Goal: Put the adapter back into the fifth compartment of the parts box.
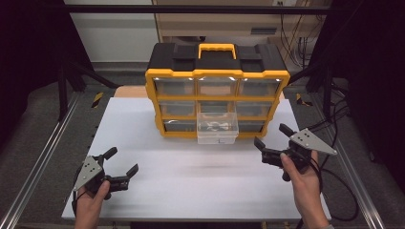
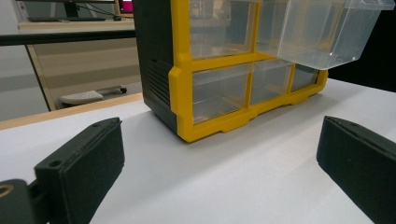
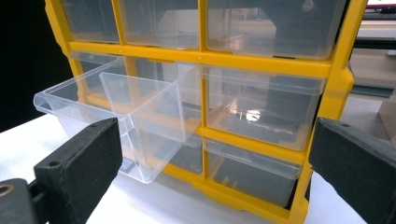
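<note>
Left gripper [image 1: 123, 161] sits low at the near left, jaws spread wide, gripped from below by the left hand [image 1: 90, 198]. Right gripper [image 1: 272, 135] rides higher at the right, jaws wide apart too, right hand [image 1: 302, 174] wrapped round it, forearm coming up from the bottom edge.

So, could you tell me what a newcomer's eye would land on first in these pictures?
The yellow-and-black organiser stands out at the far middle of the white table, with a yellow handle on top. One clear drawer in its middle column juts out toward the person, and something dark lies in it, too small to tell. The left gripper and right gripper are held open above the table, one to each side, holding nothing.
</note>
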`<state>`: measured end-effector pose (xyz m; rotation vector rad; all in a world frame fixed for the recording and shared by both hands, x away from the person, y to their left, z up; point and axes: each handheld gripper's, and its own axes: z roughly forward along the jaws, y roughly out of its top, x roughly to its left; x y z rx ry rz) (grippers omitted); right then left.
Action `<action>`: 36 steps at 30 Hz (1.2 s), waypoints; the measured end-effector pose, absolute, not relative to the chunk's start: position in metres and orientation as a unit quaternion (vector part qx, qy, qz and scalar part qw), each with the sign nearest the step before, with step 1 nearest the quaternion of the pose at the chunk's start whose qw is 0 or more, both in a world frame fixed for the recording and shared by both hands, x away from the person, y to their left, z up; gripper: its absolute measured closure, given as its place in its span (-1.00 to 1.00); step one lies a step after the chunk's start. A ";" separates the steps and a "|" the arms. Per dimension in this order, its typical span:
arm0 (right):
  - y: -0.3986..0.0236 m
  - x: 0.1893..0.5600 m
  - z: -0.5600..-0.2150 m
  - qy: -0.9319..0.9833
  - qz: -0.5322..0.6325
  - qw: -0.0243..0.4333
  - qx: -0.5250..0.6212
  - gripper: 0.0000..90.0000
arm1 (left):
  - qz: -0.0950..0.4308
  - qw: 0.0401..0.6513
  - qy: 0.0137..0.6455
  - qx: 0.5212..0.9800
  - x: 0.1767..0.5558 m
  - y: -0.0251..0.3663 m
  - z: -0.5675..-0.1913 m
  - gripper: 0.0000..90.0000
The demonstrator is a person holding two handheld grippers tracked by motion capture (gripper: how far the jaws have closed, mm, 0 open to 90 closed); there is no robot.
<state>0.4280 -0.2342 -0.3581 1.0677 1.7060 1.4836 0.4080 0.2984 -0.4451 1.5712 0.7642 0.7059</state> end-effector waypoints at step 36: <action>-0.218 0.427 -0.410 0.665 0.557 0.281 0.411 -0.93 | 0.301 0.590 0.328 0.673 0.409 0.299 -0.445 -0.98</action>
